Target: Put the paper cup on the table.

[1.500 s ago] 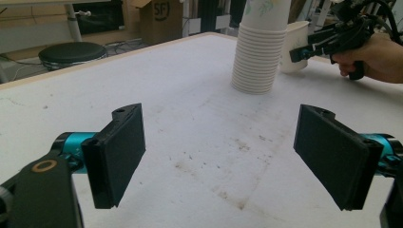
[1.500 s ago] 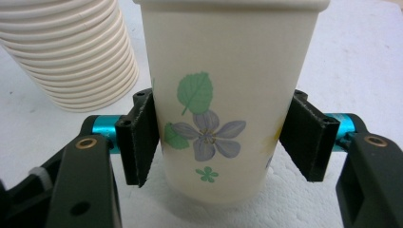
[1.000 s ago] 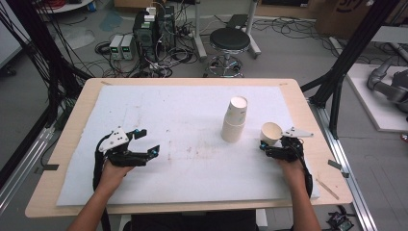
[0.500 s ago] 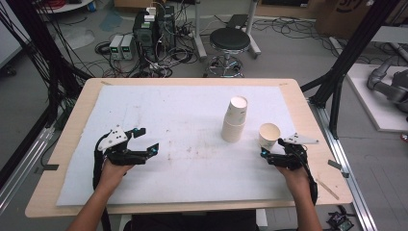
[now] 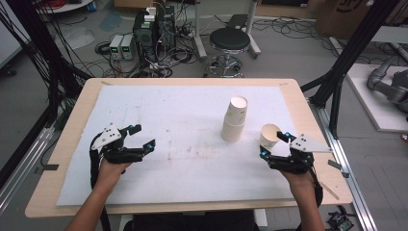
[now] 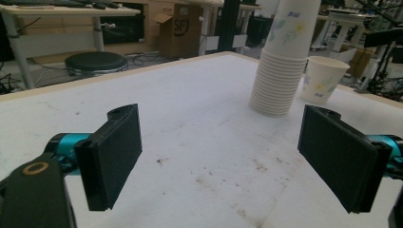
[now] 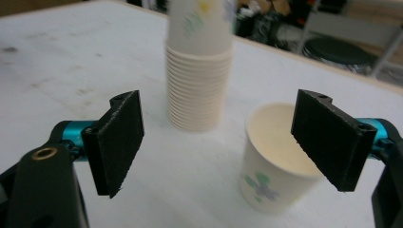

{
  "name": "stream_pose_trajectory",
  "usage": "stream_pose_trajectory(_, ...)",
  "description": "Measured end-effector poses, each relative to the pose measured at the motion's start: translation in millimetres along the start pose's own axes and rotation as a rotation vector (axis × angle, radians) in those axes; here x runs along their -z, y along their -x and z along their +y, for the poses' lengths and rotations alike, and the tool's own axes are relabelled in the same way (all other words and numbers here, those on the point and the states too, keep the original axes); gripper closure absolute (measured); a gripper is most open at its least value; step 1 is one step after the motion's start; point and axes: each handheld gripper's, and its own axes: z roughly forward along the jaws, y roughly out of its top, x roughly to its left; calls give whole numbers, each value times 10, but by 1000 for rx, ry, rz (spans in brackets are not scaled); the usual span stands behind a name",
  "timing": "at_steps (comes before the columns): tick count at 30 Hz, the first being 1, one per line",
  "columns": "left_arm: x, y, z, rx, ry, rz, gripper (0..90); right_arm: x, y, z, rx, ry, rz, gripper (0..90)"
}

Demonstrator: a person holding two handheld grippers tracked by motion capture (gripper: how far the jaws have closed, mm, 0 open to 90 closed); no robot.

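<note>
My right tongs (image 5: 274,146) hang open just short of the single paper cup (image 5: 269,136) near the desk's right edge, not touching it. Left tongs (image 5: 143,137) just opened wider, nothing between them. The cup stack (image 5: 235,120) stands beside the cup.

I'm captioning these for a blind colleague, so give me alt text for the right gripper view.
The right gripper hangs open over a white table, its two black jaws wide apart and holding nothing. Beyond them a single paper cup stands upright, close to the right-hand jaw, with a tall stack of paper cups behind it.

Matt paper cup (image 5: 269,136), stained white table cover (image 5: 192,115), pale wooden table (image 5: 72,120)
</note>
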Motion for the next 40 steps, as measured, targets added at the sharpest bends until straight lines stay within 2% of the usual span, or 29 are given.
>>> stream_pose_trajectory(4, 25, 18, 19, -16, 11, -14, 148, -33, -112, 73, 39, 34, 97, 184)
stream_pose_trajectory(7, 46, 24, 20, -21, 19, -15, 148, -68, -157, 93, 61, 41, 137, 184)
stream_pose_trajectory(11, 85, 39, 39, -27, 32, -21, 147, -101, -211, 107, 47, 43, 178, 184)
stream_pose_trajectory(13, 102, 44, 43, -29, 34, -19, 148, -123, -236, 117, 38, 26, 188, 184)
stream_pose_trajectory(16, 117, 50, 35, -28, 32, -18, 149, -151, -256, 122, 46, 11, 191, 184)
stream_pose_trajectory(22, 130, 40, 26, -29, 26, -20, 150, -172, -245, 138, 35, 24, 187, 184)
stream_pose_trajectory(40, 110, 17, 20, -24, 22, -16, 152, -175, -229, 100, 33, 8, 173, 184)
